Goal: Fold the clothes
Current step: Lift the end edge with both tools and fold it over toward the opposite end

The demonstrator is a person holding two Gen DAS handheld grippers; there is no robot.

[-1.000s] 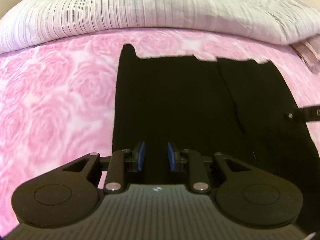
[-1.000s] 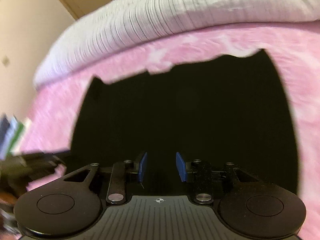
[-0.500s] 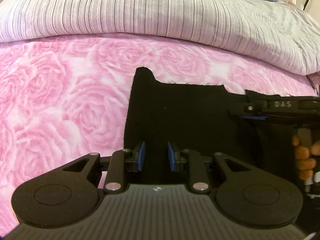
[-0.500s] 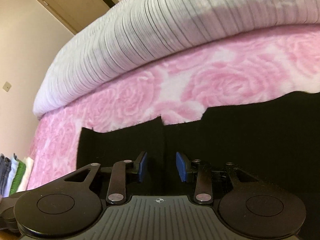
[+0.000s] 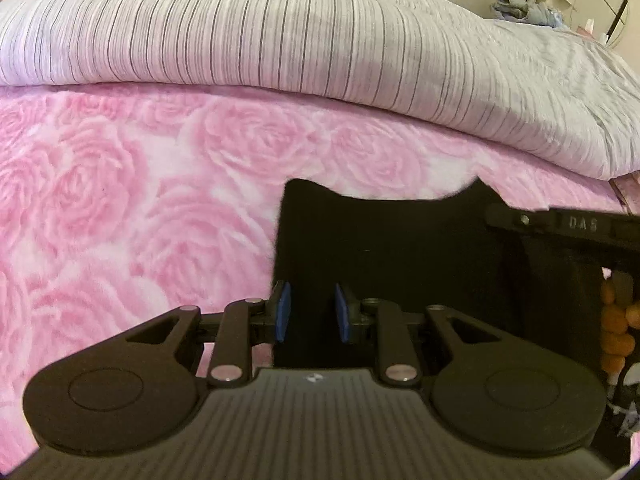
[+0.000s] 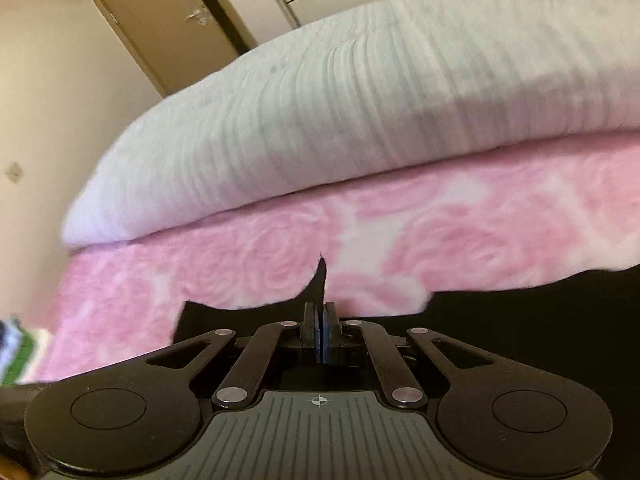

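A black garment (image 5: 400, 260) lies flat on a pink rose-patterned blanket (image 5: 120, 200). My left gripper (image 5: 312, 312) is open low over the garment's left edge, blue pads apart with black cloth showing between them. In the right wrist view my right gripper (image 6: 321, 320) is shut on the far edge of the black garment (image 6: 520, 320); a small peak of cloth sticks up past the pads. The right gripper (image 5: 496, 212) also shows at the right of the left wrist view, at the garment's far edge, with a person's fingers (image 5: 616, 320) on its handle.
A striped white duvet (image 5: 280, 32) is heaped along the far side of the blanket. A brown door (image 6: 160, 20) stands behind the bed. Folded clothes (image 6: 16, 344) sit at the left edge, and a clothes pile (image 5: 516, 6) lies far right.
My right gripper went from open to shut, pinching the garment's far edge. Both grippers moved up toward that far edge, and the right gripper came into the left wrist view.
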